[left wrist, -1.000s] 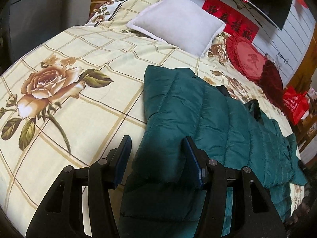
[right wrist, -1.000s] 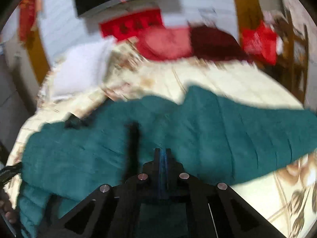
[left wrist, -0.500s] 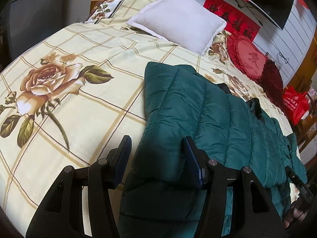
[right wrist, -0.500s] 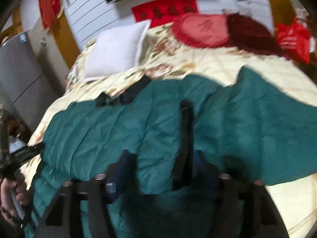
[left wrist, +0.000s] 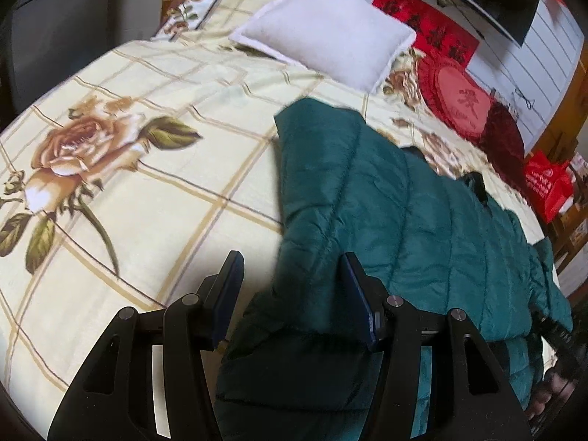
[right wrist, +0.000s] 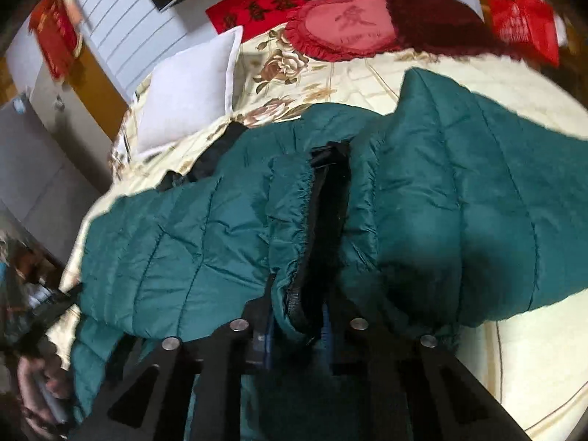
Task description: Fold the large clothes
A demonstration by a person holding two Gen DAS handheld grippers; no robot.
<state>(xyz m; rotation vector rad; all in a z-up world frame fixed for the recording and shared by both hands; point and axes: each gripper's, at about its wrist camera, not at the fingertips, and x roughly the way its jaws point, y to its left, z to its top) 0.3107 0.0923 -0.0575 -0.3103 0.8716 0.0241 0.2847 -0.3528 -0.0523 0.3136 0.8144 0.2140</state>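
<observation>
Right claw: right gripper [right wrist: 294, 325] has just been closing; its blue pads are clamped on a bunched hem edge of the dark teal quilted puffer jacket [right wrist: 459, 191], at the black-trimmed front opening [right wrist: 323, 228].
Left claw: left gripper [left wrist: 294, 296], jaws apart; the jacket's near corner lies between them, the right pad about touching the fabric, the left pad clear of it. Not gripping.
Jacket position: spread flat on the cream checked bedspread with large printed roses [left wrist: 154, 169], near edge at the foot where both claws work.
Long axis: in the left wrist view the jacket runs from the left claw away to the right, across the bed; a sleeve or panel reaches toward the white square pillow [left wrist: 323, 33].
Direction from claws: the bulk lies ahead of and beyond both grippers, toward the headboard end.
Nearer hand: right has the hold; left sits at its own corner, ready to close.
Judgement: next move probably needs the left claw clamped too, then both lifting the near edge forward over the body.
Beyond: red heart-shaped frilled cushion [right wrist: 345, 25] near the wall, well apart from the jacket.
</observation>
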